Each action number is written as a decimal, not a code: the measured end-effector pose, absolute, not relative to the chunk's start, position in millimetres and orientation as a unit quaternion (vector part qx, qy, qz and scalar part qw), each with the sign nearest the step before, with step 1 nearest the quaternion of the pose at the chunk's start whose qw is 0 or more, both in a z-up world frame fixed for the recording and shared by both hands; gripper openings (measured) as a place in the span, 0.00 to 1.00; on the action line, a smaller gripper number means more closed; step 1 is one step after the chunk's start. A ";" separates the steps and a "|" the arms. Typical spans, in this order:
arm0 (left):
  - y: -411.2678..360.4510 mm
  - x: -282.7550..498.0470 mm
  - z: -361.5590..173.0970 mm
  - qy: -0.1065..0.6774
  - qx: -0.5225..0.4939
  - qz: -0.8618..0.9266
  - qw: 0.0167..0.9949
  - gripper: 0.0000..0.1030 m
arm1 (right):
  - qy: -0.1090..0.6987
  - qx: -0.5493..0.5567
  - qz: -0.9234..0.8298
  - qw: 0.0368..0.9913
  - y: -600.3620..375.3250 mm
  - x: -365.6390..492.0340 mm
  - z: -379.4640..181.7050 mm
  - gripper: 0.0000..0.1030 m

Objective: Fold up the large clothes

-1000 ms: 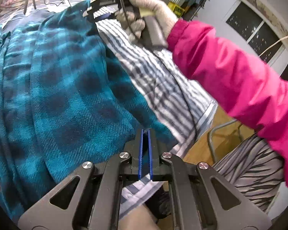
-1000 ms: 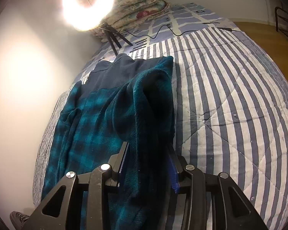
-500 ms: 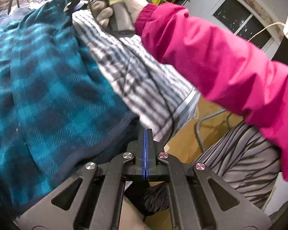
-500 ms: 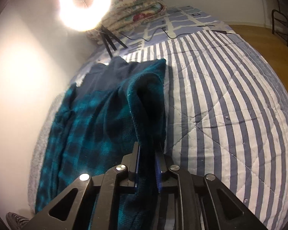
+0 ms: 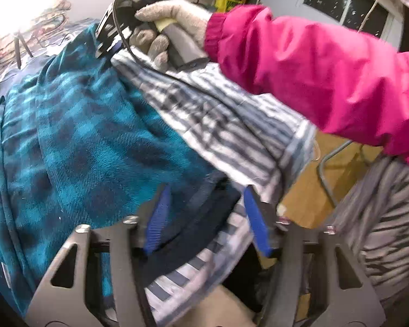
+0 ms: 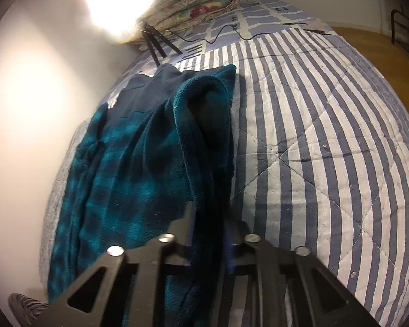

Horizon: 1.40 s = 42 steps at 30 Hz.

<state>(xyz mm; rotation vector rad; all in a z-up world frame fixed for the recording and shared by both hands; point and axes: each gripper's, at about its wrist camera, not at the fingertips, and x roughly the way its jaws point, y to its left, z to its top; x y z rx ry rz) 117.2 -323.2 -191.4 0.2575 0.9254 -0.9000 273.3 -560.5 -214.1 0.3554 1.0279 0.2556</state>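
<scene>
Teal plaid fleece garment lies lengthwise on striped quilt, folding barely begun. Right gripper closing, pinching raised edge. Left gripper opening around dark hem, grip loose.

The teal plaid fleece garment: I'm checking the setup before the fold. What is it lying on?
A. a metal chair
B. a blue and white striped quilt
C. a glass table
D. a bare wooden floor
B: in the right wrist view the teal plaid fleece garment lies spread on the blue and white striped quilt, which covers the bed.
</scene>
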 end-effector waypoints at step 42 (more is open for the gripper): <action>-298.6 118.9 -174.7 0.408 0.094 -0.416 0.807 0.59 | 0.477 0.206 0.104 0.848 -620.7 211.2 -198.4 0.32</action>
